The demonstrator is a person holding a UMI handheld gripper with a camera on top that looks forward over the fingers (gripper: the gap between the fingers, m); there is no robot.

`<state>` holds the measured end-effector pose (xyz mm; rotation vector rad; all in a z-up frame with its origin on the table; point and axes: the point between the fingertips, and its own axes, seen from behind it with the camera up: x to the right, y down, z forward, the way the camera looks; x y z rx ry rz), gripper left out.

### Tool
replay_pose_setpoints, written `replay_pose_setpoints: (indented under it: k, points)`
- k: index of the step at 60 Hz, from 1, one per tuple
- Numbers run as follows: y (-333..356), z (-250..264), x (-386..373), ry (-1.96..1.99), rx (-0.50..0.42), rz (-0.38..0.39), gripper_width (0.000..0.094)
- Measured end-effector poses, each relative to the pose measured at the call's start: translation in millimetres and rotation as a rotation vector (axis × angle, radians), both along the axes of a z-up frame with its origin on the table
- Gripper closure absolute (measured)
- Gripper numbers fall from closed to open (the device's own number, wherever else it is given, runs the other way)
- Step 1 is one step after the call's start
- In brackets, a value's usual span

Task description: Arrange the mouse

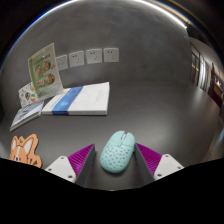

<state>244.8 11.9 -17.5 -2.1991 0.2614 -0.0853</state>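
**Mouse between spread jaws on a grey tabletop**

The tabletop (150,110) is a plain grey surface, dull and even, filling most of the view and running back to a pale wall.

At the near left, just beside the left pad, lies an orange and white cut-out shape (22,150); what it depicts cannot be made out. Behind it, a flat booklet (27,114) with a dark cover lies on the tabletop. Further back, a green and cream card (44,70) stands upright, tilted, against the wall side. Next to the booklet, a white box (84,98) with a blue stripe at its left end lies flat, well ahead of the jaws.

On the wall above the box, three small white plates (86,58) sit in a row.

In the near centre, the mouse (118,151) rests on the tabletop. It is pale mint green with a pattern of small holes over its shell. It stands between the two magenta pads (82,159), with the jaws of the gripper (117,160) spread and a narrow gap showing at each side of it.

To the right, the tabletop is bare grey. Beyond its far right edge the room darkens, with what looks like a doorway or dark furniture (212,85), too dim to tell apart.
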Motion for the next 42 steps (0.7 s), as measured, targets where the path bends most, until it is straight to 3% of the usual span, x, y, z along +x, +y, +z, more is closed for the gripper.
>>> replay_pose_setpoints:
  k: [8, 9, 10, 13, 20, 24, 34, 42]
  points:
    - [19.1, 0.7, 0.7, -0.009, 0.016, -0.02, 0.0209]
    - [19.3, 0.1, -0.4, -0.011, 0.015, -0.015, 0.0179]
    - [20.0, 0.1, -1.8, -0.013, 0.019, -0.009, 0.0204]
    - [20.6, -0.4, -6.1, -0.011, 0.031, 0.011, 0.0417]
    - [17.2, 0.9, -5.1, 0.017, 0.023, 0.012, 0.0497]
    - [5.4, 8.6, 3.8, 0.04, 0.026, -0.036, 0.0525]
    - [-20.2, 94.7, 9.4, 0.022, 0.211, -0.061, 0.0537]
    - [-30.5, 179.6, -66.0, 0.047, 0.341, 0.026, 0.0539]
